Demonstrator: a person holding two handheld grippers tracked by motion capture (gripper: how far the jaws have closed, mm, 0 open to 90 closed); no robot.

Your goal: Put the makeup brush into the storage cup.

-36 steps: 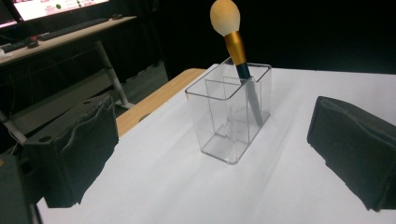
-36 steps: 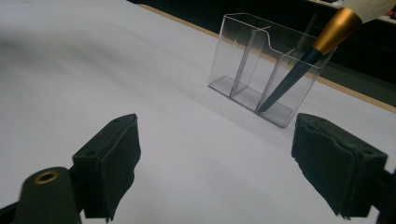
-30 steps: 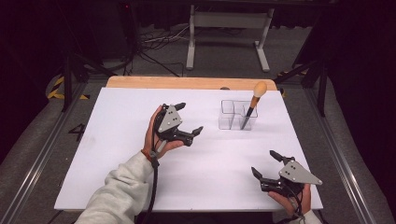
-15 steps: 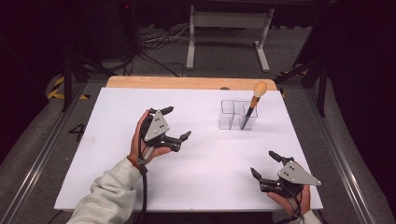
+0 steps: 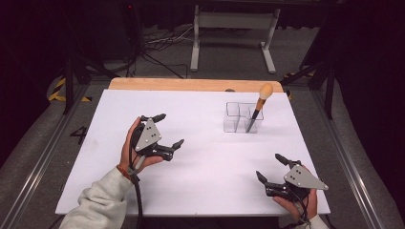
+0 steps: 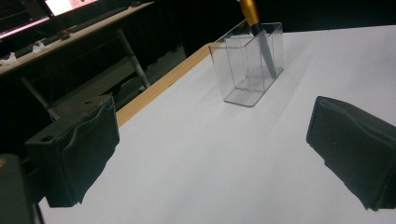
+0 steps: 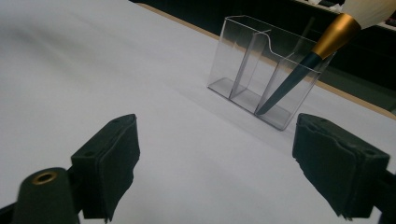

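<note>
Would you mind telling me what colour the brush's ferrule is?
Gold, between the dark handle and pale bristles of the brush; the right gripper view shows it best.

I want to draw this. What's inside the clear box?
A makeup brush stands tilted in one end compartment of the clear box, handle down, bristles poking out above. The other compartments look empty; nothing is hidden.
</note>
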